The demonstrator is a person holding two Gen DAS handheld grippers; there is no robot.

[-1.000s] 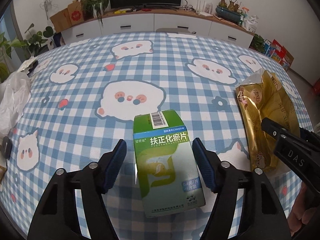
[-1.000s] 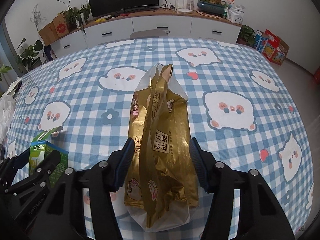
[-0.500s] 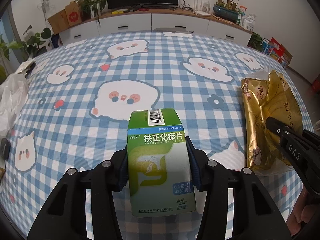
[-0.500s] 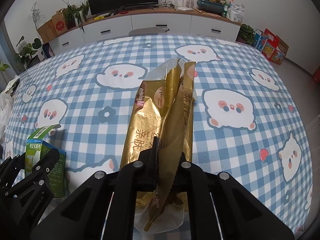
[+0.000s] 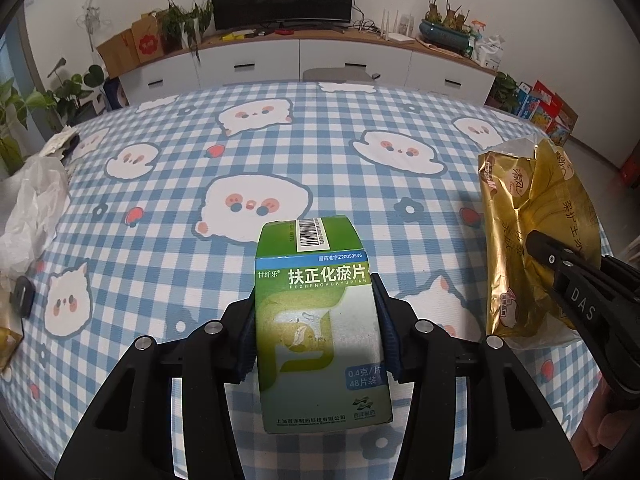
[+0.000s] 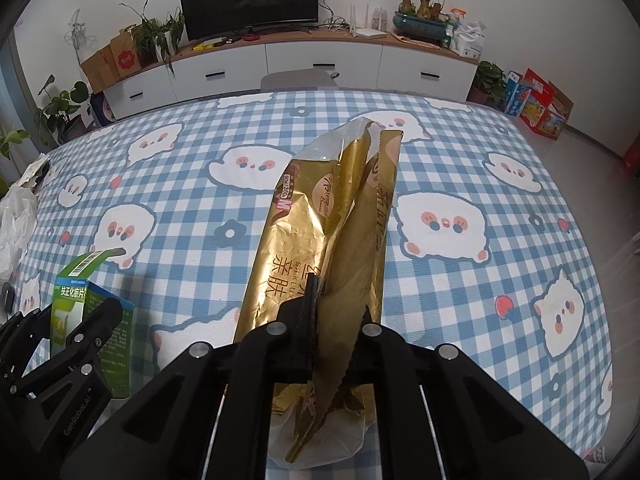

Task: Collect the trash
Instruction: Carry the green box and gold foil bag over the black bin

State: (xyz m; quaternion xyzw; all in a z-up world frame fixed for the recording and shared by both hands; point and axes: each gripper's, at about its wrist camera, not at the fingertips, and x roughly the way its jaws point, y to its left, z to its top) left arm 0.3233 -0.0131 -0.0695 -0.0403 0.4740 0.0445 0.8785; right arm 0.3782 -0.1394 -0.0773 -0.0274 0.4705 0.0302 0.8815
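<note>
Near, the left gripper [image 5: 316, 336] has its jaws clamped on the box [image 5: 320, 320], just above the bench [image 5: 360, 184]; it may twist out. Right, the right gripper [image 6: 334, 334] pinches the gold bag [image 6: 328, 240] tight; slick foil may slip free.

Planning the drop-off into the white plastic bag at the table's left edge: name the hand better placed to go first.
Left, probably. The left hand-held gripper is clamped on the green medicine box, and the white plastic bag lies on its side. The right hand-held gripper, pinching the gold wrapper, would have to cross over it.
</note>
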